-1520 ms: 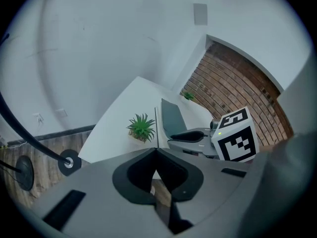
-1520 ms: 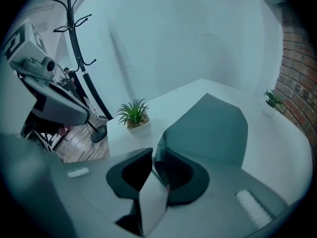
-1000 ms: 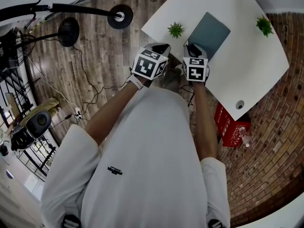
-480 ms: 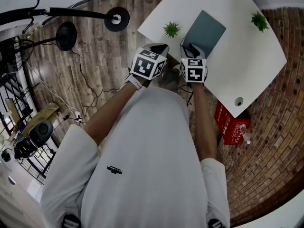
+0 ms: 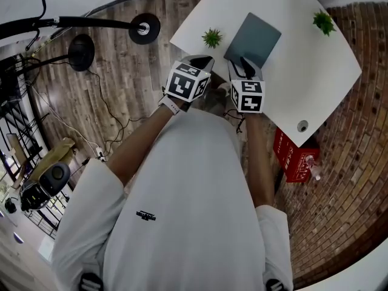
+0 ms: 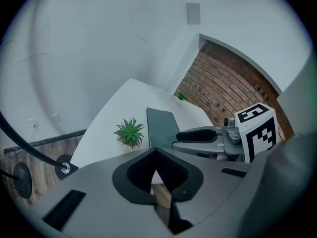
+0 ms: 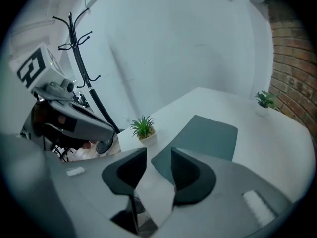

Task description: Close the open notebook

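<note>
The closed notebook (image 5: 254,36) lies flat on the white table (image 5: 315,71), its grey cover up and its near end close to the table edge where we stand. Bare tabletop runs wide to its right and beyond it.

Our right gripper (image 7: 158,152) hangs over the notebook's near corner with its jaws parted and opening. Nothing sits between the pads. Our left gripper (image 6: 156,155) waits at the table's near edge, jaw tips pressed together and empty, with wood floor (image 5: 115,83) showing below it.

A small potted plant (image 5: 211,38) stands just beside the notebook's left side, the one thing close to either gripper. A second plant (image 5: 323,22) sits well apart, at the far right edge. A coat stand (image 7: 81,48) rises off the table to the left, and a red crate (image 5: 297,157) rests on the brick floor under the right side.

Against the frame a second ago, the notebook is shut as before and has not moved relative to the plants. Both grippers keep roughly their places at the near edge.
</note>
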A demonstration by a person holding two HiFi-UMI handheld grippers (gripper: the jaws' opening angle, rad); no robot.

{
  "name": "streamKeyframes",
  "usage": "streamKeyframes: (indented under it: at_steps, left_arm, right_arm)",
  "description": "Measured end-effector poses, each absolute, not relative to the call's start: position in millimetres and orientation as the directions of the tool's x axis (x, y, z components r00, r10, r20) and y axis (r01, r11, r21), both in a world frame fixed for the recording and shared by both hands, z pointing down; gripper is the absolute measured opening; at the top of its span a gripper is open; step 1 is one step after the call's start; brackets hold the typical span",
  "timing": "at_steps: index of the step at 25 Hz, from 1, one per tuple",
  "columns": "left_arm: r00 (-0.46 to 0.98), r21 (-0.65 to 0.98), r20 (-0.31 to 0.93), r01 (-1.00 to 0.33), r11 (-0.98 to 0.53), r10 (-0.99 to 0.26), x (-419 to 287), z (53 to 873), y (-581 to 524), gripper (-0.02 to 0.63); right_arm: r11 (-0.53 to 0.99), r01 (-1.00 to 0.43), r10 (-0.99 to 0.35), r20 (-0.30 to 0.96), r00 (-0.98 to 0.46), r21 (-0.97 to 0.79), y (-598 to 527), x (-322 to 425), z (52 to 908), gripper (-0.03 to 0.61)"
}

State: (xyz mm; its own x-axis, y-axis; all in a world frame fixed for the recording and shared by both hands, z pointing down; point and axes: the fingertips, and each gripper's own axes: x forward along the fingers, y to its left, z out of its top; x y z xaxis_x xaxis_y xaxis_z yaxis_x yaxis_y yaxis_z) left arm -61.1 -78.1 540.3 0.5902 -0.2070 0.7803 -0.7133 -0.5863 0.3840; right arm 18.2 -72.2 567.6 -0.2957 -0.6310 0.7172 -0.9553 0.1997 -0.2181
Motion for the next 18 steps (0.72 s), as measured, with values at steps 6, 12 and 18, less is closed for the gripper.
streamKeyframes:
  at_steps: [6, 12, 18]
  left_arm:
    - [0.616, 0.388, 0.758, -0.691, -0.610, -0.216, -52.9, 520.9, -79.9, 0.003]
    - [0.650, 0.377, 0.719, -0.663, -0.647, -0.247, -45.3, 491.2, -86.9, 0.003]
    - [0.685, 0.359, 0.672, -0.632, -0.687, -0.280, -34.3, 459.3, -96.7, 0.003]
  right_arm:
    - [0.137, -0.963, -0.696, 0.669, -0.261, -0.233, -76.2, 39.4, 529.8, 0.163]
    - [0.125, -0.979, -0.765, 0.612, -0.199, -0.162, -82.2, 62.3, 481.2, 0.161]
    - [0.076, -0.989, -0.832, 0.539, -0.135, -0.130, -81.3, 90.7, 431.3, 0.161]
